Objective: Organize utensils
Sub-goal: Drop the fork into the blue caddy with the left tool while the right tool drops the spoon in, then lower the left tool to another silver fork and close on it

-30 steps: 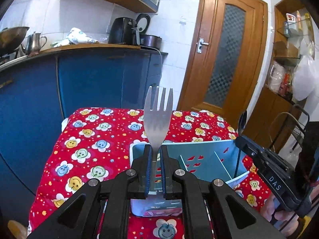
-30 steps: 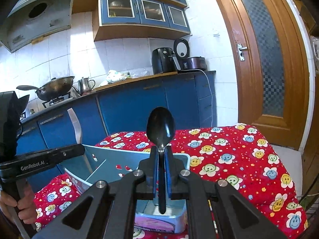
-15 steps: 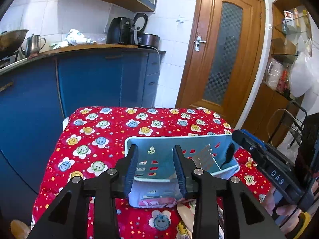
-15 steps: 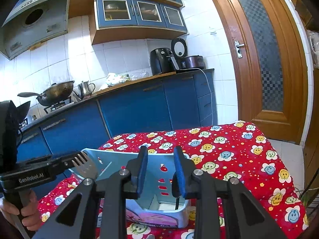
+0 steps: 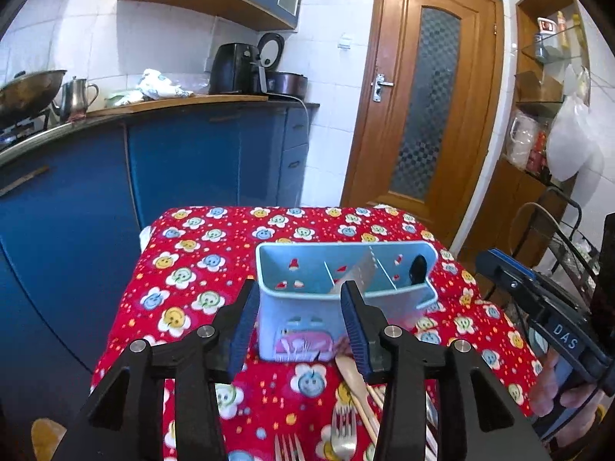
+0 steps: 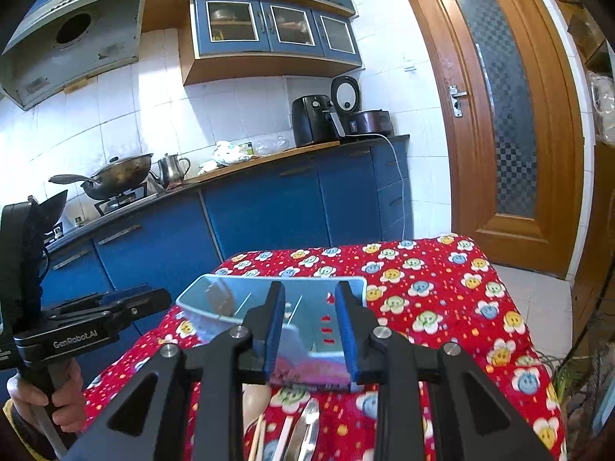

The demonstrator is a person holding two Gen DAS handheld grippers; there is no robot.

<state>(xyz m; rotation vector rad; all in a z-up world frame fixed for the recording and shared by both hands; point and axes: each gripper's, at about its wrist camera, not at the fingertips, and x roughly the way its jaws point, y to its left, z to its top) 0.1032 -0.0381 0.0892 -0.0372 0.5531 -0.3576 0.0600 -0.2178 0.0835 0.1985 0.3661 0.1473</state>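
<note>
**Observer:** Both claws look empty. Why are they sitting back from the caddy like that?

**Operator:** I've got the left claw [image 5: 298,319] with its jaws parted and nothing between the pads; they have just been opening wider. The right claw [image 6: 309,326] is parted too, also just opened, and bare. I'm holding both short of the blue caddy [image 5: 265,269] so the fingers are out of its rim.

**Observer:** And the utensils?

**Operator:** The fork [image 5: 359,271] leans in the middle compartment, tines up against the divider. The black spoon [image 5: 418,267] stands in the right-hand compartment, bowl up against the wall. One kind per slot, which I take to be the point of the sorting. The left compartment looks empty from here.

**Observer:** What's left on the counter?

**Operator:** On the red flowered cloth [image 5: 215,246], just in front of the caddy, there's a loose pile: a wooden spoon [image 5: 355,382], another fork [image 5: 286,447] and a metal spoon [image 6: 305,428], plus some thin sticks I can't identify. They lie close under the claws, partly hidden by the fingers.

**Observer:** So what next?

**Operator:** My guess is I go down for two more pieces. They lie flat and overlapping, so I'd want each claw on a handle, well apart, so that neither drags a neighbour along.
</note>
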